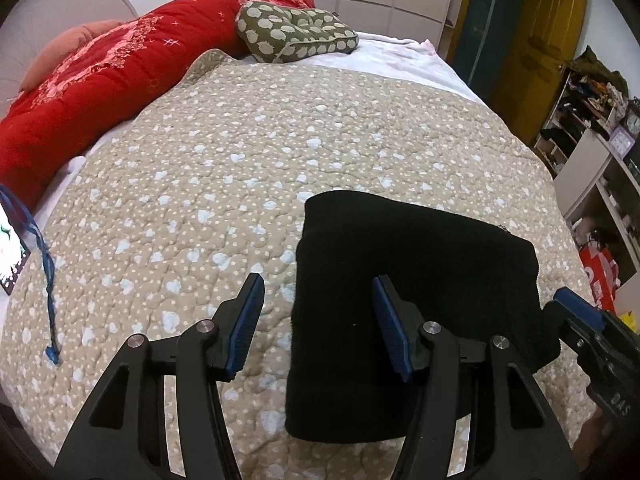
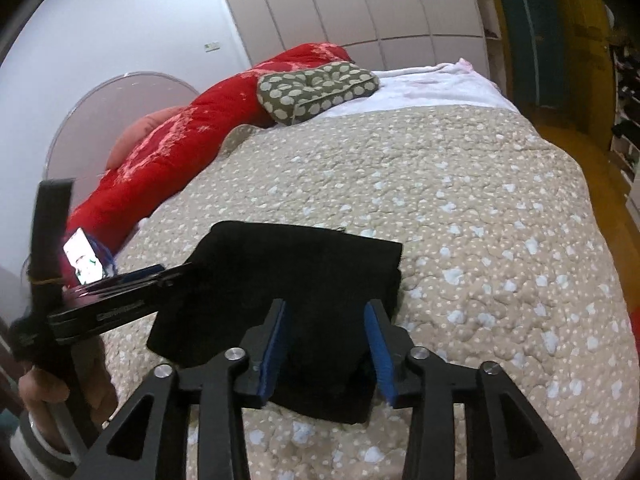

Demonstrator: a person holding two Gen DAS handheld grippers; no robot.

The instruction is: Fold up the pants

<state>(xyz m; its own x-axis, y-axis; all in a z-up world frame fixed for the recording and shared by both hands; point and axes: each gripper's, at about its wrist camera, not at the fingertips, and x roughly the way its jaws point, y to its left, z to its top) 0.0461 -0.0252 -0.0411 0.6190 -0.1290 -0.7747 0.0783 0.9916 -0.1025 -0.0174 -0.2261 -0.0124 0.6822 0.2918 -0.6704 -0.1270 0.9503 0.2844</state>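
Lying folded on quilt [image 1: 240, 152], black pants [image 1: 400, 280] beneath both spread hand-held grippers, left [image 1: 318, 320], right [image 2: 326, 344].

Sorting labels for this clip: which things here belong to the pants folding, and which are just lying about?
Job: black pants, left gripper, right gripper, both with jaws open.
Lying about: red blanket, spotted cushion, blue cord, lit phone.

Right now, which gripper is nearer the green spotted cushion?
Neither clearly. Both the left gripper and right gripper hover open over the black pants, far from the cushion.
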